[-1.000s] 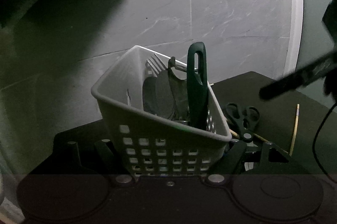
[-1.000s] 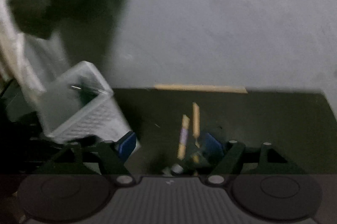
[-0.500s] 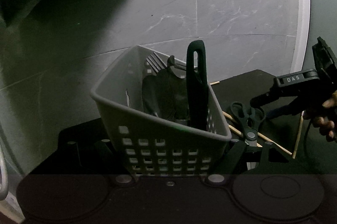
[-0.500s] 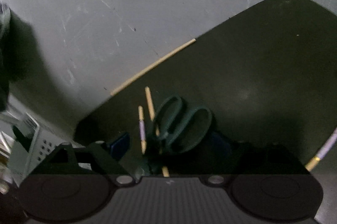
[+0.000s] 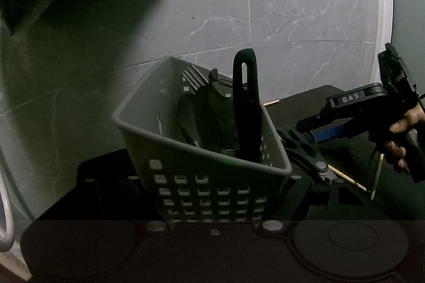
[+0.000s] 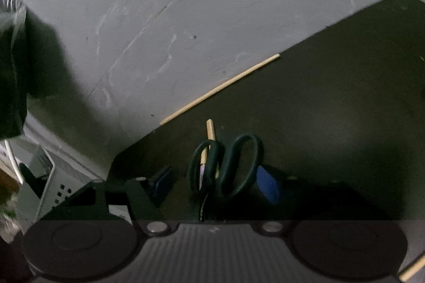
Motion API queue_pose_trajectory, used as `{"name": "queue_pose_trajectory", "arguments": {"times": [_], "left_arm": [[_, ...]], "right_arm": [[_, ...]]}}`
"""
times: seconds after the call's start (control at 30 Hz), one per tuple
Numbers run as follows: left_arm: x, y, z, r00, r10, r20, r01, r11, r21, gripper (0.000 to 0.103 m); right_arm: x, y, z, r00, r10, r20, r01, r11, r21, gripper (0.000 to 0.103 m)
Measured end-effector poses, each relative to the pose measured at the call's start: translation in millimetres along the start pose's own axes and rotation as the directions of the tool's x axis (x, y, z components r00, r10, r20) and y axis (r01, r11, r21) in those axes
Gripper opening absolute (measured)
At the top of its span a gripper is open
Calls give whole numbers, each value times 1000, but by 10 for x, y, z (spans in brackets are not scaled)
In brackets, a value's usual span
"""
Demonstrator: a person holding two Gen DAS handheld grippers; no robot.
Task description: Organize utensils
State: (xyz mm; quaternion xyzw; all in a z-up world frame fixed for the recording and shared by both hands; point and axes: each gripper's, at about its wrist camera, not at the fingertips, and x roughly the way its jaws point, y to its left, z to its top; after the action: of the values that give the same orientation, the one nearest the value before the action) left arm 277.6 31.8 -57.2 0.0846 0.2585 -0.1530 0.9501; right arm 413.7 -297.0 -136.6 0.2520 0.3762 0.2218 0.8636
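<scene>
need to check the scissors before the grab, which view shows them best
The right wrist view: the scissors lie whole on the dark mat between the closing right gripper fingers, both handle loops clear. The left wrist view shows them partly hidden behind the basket.

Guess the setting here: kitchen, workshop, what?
Probably a home floor setup, not a kitchen counter: grey marble-look floor tiles, a low black table, and a utensil basket beside scissors.
</scene>
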Motion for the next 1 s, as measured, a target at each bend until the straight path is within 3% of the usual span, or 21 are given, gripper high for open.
{"name": "queue_pose_trajectory", "arguments": {"times": [0.1, 0.27, 0.53, 0.73, 0.77, 1.0], "left_arm": [[0, 1, 1, 1000, 0, 1, 0, 1000, 0, 78], [1, 0, 1, 1000, 1, 1, -1, 1000, -1, 77], [-1, 15, -4, 1000, -6, 6, 6, 1000, -4, 78], [3, 28, -11, 1000, -14, 10, 14, 1000, -9, 78], [4, 31, -11, 1000, -16, 11, 16, 1000, -8, 78], [9, 56, -31, 999, -29, 17, 29, 1000, -11, 78]], "right_arm": [[96, 148, 30, 999, -44, -30, 41, 995, -95, 69], [254, 409, 49, 987, -144, -77, 119, 957, -265, 41], [348, 563, 58, 981, -166, -103, 130, 948, -291, 37], [269, 829, 1, 979, -197, -51, 159, 899, -409, 27], [256, 883, -11, 979, -200, -40, 164, 887, -431, 12], [319, 1160, -228, 969, -226, -98, 132, 814, -566, 7]]}}
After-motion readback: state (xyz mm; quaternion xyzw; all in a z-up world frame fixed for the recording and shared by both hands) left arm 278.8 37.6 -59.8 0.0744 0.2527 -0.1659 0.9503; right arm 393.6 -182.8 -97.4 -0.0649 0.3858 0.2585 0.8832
